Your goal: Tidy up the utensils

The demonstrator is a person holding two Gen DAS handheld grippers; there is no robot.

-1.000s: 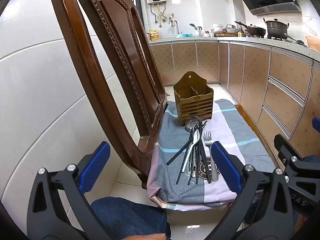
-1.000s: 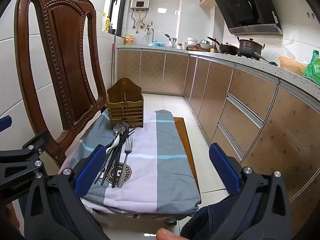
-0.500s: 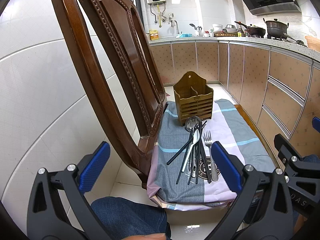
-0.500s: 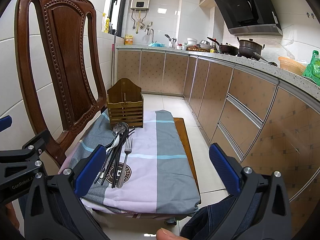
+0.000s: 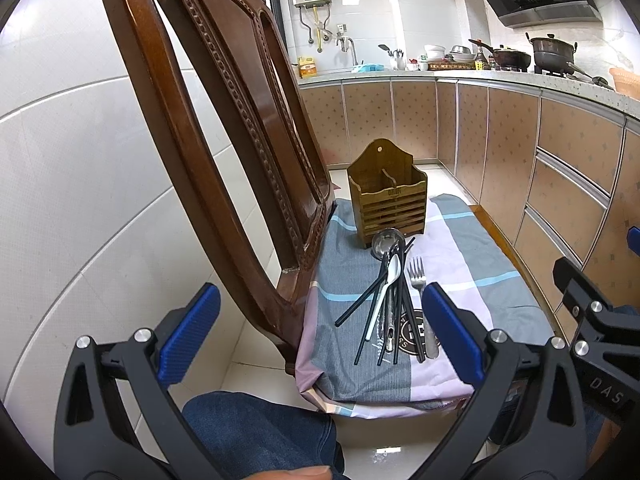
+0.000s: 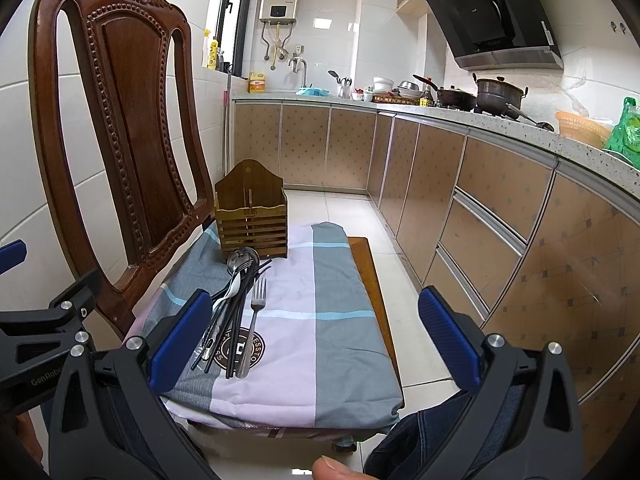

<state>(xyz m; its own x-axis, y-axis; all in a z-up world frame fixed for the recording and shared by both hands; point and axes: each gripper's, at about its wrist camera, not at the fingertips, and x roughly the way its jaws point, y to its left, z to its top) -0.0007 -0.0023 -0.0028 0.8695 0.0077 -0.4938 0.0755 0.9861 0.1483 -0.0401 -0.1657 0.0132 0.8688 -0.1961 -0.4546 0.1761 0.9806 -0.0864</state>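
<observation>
Left gripper [image 5: 320, 336] and right gripper [image 6: 314, 336]: fingers spread, holding nothing. Utensils [image 5: 394, 300]: piled on the cloth [image 6: 320, 320], ahead of both grippers; chopsticks overlap, count unclear; fork [image 6: 256, 316] handle partly hidden. Holder [image 6: 251, 218]: beyond, upright, contents unseen.

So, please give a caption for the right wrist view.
Open right gripper facing utensils before a wooden holder on a cloth-covered chair.

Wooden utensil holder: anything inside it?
The wooden holder shows a centre divider and no handles above its rim; the compartment bottoms are hidden by its slatted front. The utensils lie on the cloth.
</observation>
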